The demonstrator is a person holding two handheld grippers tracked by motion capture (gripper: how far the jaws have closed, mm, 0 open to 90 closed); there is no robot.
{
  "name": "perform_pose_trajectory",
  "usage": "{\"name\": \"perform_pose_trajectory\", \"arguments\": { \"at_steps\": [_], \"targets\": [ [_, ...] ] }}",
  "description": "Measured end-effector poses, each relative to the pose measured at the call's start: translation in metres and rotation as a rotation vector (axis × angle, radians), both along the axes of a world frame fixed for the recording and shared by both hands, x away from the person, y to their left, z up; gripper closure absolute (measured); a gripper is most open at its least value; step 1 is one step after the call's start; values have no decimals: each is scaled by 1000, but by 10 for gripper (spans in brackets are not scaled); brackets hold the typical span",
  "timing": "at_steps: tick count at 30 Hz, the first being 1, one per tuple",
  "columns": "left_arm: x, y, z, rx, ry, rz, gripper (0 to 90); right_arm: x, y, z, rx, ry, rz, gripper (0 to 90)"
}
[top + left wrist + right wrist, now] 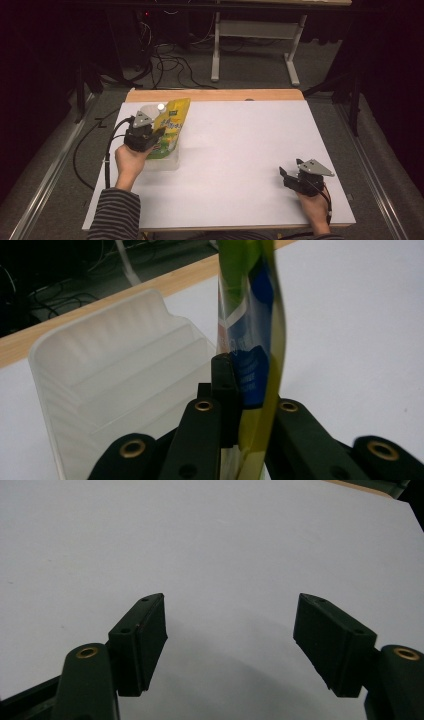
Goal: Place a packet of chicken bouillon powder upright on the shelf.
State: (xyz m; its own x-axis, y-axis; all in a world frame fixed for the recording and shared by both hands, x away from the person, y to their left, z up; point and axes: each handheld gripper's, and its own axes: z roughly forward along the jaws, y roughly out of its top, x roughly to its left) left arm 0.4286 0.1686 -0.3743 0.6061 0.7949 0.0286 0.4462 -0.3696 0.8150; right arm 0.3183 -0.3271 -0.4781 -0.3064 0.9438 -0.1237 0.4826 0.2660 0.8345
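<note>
L gripper is clamping one yellow pouch upright over one clear plastic tray at table's far-left corner; L gripper view is showing tray ribs, high view the pouch's white cap. R gripper is sitting w/ jaws spread, nothing between, over bare white tabletop.

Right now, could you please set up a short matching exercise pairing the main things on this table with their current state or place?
Things:
1. left gripper
2. right gripper
3. yellow-green pouch
4. translucent plastic container

States or places:
A. open, nothing between its fingers, above bare white table
B. standing at the table's far left corner, beside the pouch
C. pinched upright between two black fingers
D. shut on a thin packet

Pairs: 1-D, 2-A, 3-C, 4-B
</note>
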Motion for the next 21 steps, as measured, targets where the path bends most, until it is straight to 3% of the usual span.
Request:
{"name": "perform_pose_trajectory", "arguments": {
  "at_steps": [12,21],
  "targets": [
    [-9,15,1,34,60,-12,849,0,0,0,2,-1,1,299],
    [-15,23,-2,-7,68,-12,820,0,0,0,7,3,-1,299]
  ]
}}
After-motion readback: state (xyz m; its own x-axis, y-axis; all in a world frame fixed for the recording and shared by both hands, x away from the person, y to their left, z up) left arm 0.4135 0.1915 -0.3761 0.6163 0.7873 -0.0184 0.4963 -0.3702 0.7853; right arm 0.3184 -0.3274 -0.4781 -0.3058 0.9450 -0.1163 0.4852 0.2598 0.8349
